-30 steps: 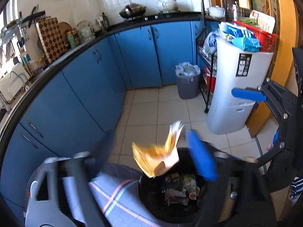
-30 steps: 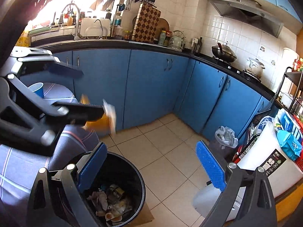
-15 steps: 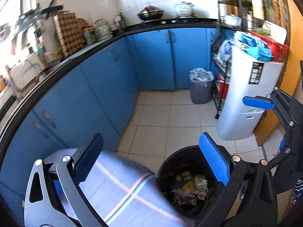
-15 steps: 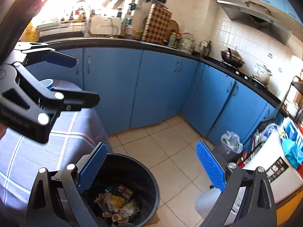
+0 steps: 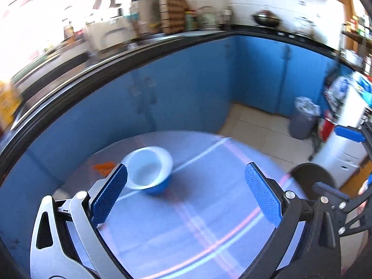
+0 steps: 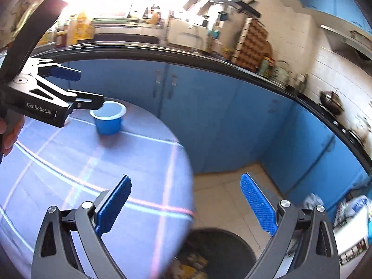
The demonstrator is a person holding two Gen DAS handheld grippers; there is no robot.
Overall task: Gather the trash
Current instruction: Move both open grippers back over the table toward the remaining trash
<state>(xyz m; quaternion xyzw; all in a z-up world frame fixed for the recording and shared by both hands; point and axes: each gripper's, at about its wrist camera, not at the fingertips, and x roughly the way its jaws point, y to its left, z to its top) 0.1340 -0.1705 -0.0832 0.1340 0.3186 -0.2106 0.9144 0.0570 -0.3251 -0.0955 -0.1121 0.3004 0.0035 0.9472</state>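
Observation:
My left gripper (image 5: 186, 193) is open and empty over the round table (image 5: 209, 232) with its lilac checked cloth. A blue bowl (image 5: 151, 172) with a white inside stands just beyond its left finger. A small orange scrap (image 5: 103, 167) lies on the cloth left of the bowl. My right gripper (image 6: 186, 204) is open and empty at the table's edge, above the black trash bin (image 6: 223, 251) that holds wrappers. In the right wrist view the left gripper (image 6: 76, 88) hovers beside the blue bowl (image 6: 108, 121). The bin's rim (image 5: 311, 179) shows right of the table.
Blue cabinets (image 6: 209, 107) under a black counter curve around the table. A grey bin with a white liner (image 5: 302, 118) and a white tall appliance (image 5: 348, 148) stand on the tiled floor at the right. A hand (image 6: 7, 134) holds the left gripper's handle.
The orange wrapper left the left gripper and fell into the black bin. Both grippers then swung left from the bin toward the table, bringing the blue bowl into view.

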